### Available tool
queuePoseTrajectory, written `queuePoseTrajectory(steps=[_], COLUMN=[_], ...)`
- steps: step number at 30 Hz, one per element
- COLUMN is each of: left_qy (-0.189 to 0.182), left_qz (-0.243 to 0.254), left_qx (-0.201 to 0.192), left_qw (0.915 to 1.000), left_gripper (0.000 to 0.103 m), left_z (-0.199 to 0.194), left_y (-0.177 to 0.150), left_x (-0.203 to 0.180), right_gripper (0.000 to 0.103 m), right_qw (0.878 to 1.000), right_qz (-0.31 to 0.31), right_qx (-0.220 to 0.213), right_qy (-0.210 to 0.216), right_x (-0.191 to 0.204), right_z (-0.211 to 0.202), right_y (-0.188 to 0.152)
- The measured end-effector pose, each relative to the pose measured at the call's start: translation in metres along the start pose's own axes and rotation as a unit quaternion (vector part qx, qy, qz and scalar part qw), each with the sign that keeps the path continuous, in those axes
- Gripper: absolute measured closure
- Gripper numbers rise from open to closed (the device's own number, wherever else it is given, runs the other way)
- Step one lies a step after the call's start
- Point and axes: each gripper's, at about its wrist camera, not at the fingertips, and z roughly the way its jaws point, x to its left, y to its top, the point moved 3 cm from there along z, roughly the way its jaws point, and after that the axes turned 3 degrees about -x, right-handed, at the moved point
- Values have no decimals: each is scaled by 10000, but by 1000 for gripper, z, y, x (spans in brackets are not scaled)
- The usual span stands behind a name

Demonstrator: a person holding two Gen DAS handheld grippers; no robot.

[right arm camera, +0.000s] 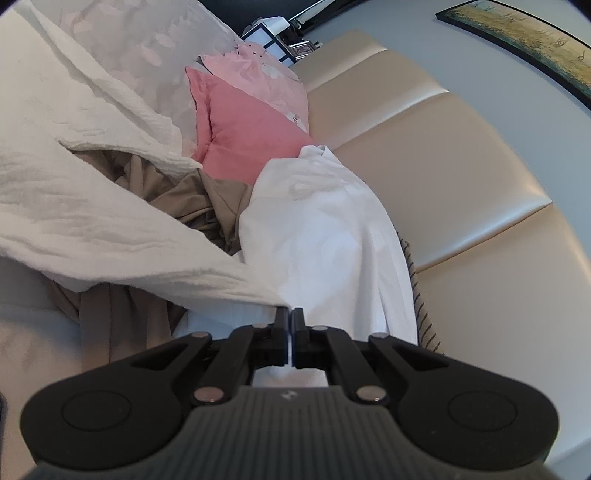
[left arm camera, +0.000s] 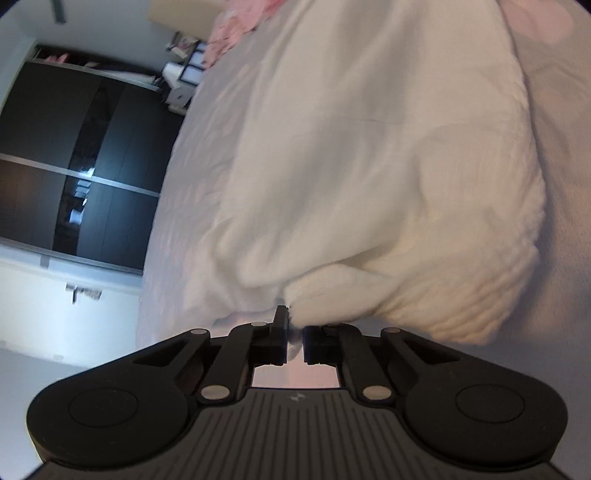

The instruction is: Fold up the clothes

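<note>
left wrist view: my left tongs (left arm camera: 294, 332) are clenched on a corner of the cream textured garment (left arm camera: 369, 166), a bit of the fabric pinched between the pads. the garment spreads out ahead of the tongs across the bed (left arm camera: 561, 166), which has a pale cover. picture is blurred. a dark wardrobe (left arm camera: 74, 166) with glossy doors stands off to the left, pink bedding (left arm camera: 232, 26) at the far top.

right wrist view: my right tongs (right arm camera: 291, 325) are clenched tight, gripping another edge of the same cream textured garment (right arm camera: 74, 206); the cloth runs from the pads up and left in a taut fold. under it lies a tan garment (right arm camera: 177, 199), bunched. just right of the tongs a white garment (right arm camera: 321, 229) lies draped, with a striped fabric (right arm camera: 421, 302) peeking out at its right edge. two pink pillows (right arm camera: 243, 133) lean behind the pile. a beige padded headboard (right arm camera: 443, 155) fills the right side, a framed picture (right arm camera: 524, 40) on the wall above it.
</note>
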Motion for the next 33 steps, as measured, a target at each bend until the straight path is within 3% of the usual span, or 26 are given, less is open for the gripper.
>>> queuePoseTrajectory(steps=[7,13,18,21,25,28,33], left_qy=[378,93,-288,-438,-382,-315,-185], left_qz=[-346,-174,-109,-65,-571,-1167,-2389], left_qx=[433,826,977,999,928,824,611], left_qw=[9977,9964,9947,9940,9933,9892,9689], left_gripper=[99,99,99,99,99,99,99], left_z=[-75,-107,-96,-90,-93,-122,-124], left_y=[-26,-52,-61,-66,-67,-80,-72], left_x=[43,15,-16,-25,-8,-3,55], right_gripper=[102,102,102,102,102,102,102], right_qw=[9996,9976,9917,9888,9903,9940,9982], right_qz=[44,-302,-761,-1022,-950,-667,-152], right_qx=[-246,-76,178,275,255,124,-170], right_qy=[148,612,1021,1053,984,854,562], right_x=[-6,8,29,37,31,20,-2], right_z=[-20,-31,-37,-40,-42,-43,-40], right_y=[0,-17,-33,-40,-43,-33,3])
